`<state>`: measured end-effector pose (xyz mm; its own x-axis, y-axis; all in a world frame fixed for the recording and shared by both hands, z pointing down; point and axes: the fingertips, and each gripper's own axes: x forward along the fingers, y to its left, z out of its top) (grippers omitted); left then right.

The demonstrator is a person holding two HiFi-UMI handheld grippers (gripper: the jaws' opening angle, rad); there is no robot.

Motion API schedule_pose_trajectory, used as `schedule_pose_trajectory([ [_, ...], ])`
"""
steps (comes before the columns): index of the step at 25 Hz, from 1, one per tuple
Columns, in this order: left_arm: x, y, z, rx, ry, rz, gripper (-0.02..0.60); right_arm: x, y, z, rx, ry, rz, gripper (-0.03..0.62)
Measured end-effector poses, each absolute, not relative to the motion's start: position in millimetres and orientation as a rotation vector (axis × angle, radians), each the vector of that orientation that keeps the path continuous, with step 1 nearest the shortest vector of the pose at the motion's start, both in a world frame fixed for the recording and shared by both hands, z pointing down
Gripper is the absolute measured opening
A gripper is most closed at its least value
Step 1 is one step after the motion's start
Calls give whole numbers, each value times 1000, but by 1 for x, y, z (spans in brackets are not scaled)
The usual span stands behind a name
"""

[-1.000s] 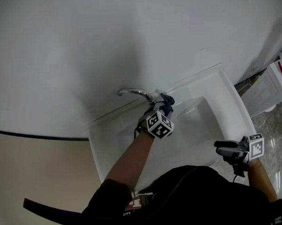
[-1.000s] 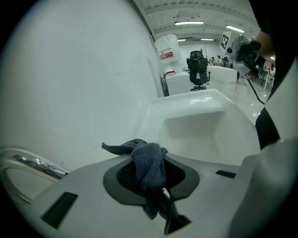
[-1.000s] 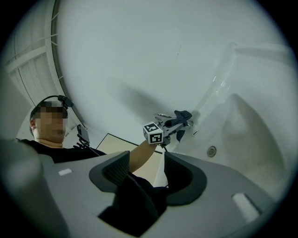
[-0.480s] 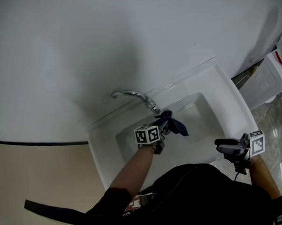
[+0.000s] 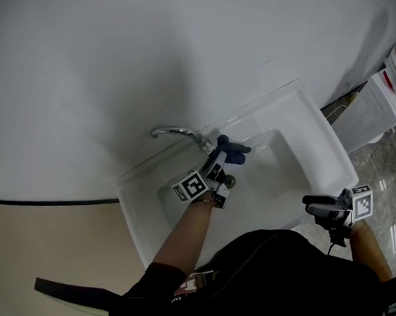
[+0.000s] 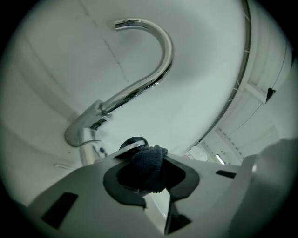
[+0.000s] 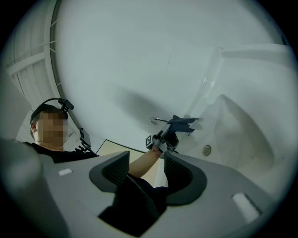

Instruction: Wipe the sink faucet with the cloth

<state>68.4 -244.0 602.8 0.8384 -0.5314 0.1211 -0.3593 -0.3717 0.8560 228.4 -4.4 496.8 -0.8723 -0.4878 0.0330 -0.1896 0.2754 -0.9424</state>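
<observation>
Head view: the person's left arm reaches forward over the white sink (image 5: 325, 148). The left gripper (image 5: 218, 161) is rolled so that its marker cube faces lower left. A dark blue cloth (image 5: 232, 150) bunches at the gripper's tips, just beside the base of the chrome faucet (image 5: 176, 131). Whether cloth meets metal is hard to tell from here. The right gripper (image 5: 313, 206) hovers level at the sink's near right corner, well apart from the faucet. The person's dark clothing hides the sink's near edge.

Left gripper view: the jaws are clamped on the cloth, a dark towelling wad between the pads. The faucet's curved spout arcs above, and its base is just left of the cloth.

Right gripper view: the jaws stand wide apart and hold nothing. Far off between them are the left forearm and the cloth at the faucet.
</observation>
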Motion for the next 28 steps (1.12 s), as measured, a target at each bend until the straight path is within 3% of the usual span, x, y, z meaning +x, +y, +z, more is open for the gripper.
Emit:
schedule_pose_trajectory([
  [5, 60, -229, 563, 2172, -633, -93, 78, 219, -5, 488, -565, 2311, -1632, 224],
  [12, -59, -259, 516, 2282, -979, 33, 78, 211, -8, 477, -518, 2342, -1651, 224],
  [15, -66, -289, 500, 2269, -1082, 17, 78, 200, -8, 468, -448, 2373, -1674, 224],
  [22, -34, -327, 489, 2244, -918, -305, 78, 195, -8, 462, -457, 2385, -1702, 224],
  [28, -33, -343, 497, 1940, -573, -847, 78, 208, -5, 480, -539, 2339, -1717, 224],
])
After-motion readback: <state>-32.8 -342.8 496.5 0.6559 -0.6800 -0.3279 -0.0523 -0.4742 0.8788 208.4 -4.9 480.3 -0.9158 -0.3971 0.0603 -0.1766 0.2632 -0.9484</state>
